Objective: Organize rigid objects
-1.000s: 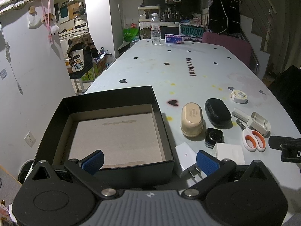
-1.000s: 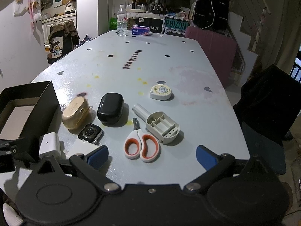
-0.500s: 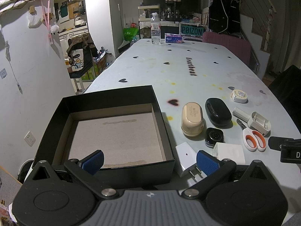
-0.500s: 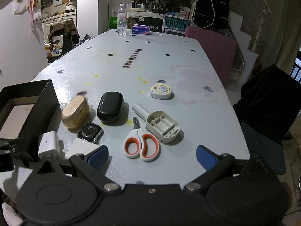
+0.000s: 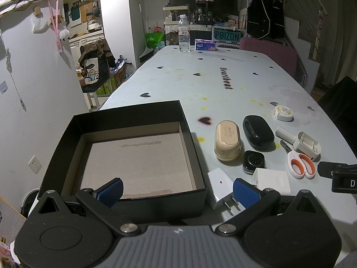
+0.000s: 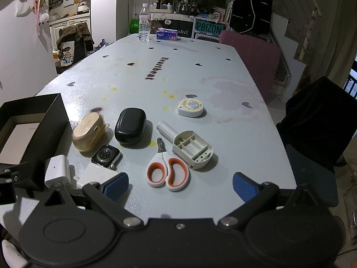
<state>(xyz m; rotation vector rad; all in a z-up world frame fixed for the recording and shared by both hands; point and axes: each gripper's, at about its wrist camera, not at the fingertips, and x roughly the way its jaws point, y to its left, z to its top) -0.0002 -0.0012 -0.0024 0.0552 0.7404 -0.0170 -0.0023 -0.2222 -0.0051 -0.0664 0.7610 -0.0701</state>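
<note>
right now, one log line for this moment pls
stage: not started | box: empty | left gripper: open, at box near wall | right gripper: open, before scissors | items: all on table

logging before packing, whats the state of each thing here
black box: open, nothing inside
left tool: open, holding nothing
right tool: open, holding nothing
scissors: closed, flat on table
beige case: shut
black case: shut
grey holder: open side up, compartments bare
tape measure: wound in
charger: prongs out
water bottle: upright, capped
</note>
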